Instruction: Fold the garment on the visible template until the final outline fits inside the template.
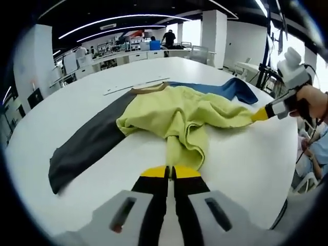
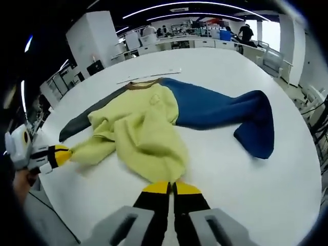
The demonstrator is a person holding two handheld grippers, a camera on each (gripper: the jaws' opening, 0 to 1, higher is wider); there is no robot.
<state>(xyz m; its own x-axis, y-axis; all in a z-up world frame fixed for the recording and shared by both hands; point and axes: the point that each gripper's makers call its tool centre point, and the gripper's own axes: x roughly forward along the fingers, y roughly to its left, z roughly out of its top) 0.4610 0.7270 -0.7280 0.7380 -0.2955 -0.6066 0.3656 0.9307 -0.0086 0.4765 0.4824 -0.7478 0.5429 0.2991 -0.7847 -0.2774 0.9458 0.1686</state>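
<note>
White table bears garment; office behind, seemingly.

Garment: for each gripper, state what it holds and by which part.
Both grippers are shut on the garment: the left gripper pinches the yellow hem edge; the right gripper does likewise.

Bright, even light from long ceiling strips; white counter shows faint glare and soft shadows; fisheye bends edges; far background slightly blurred.

Left gripper clamps yellow garment hem; right gripper pinches its edge.
</note>
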